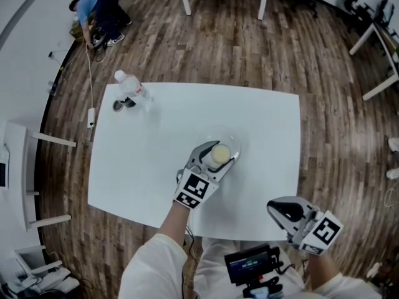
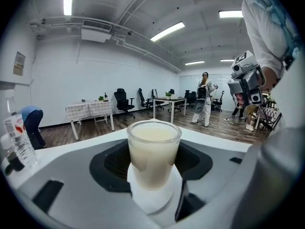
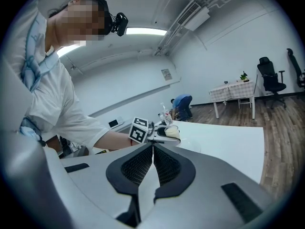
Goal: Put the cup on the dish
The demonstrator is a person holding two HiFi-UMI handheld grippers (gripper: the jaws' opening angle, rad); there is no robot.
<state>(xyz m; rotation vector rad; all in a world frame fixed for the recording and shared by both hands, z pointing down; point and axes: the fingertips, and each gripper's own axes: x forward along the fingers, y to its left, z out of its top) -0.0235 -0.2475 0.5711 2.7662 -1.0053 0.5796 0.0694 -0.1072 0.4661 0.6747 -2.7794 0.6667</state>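
Left tool (image 1: 216,159): jaws part-open, clamped on the cup's side wall; pads sit at mid-height, one each side.
Cup (image 2: 153,151): upright between the jaws, clear-walled, filled almost to the brim with pale creamy liquid.
Handling (judged): rigid, smooth and probably slippery; likely breakable; contents add weight and spill at any tilt. The mid-wall grip suits it; keep it level.
Dish (image 1: 232,141): clear, faint ring directly under the cup; contact cannot be told.
Right tool (image 3: 153,149): jaws closed together, empty, near the desk's front edge.
Desk (image 1: 156,167): white; bottle (image 1: 132,90) at the far-left corner.
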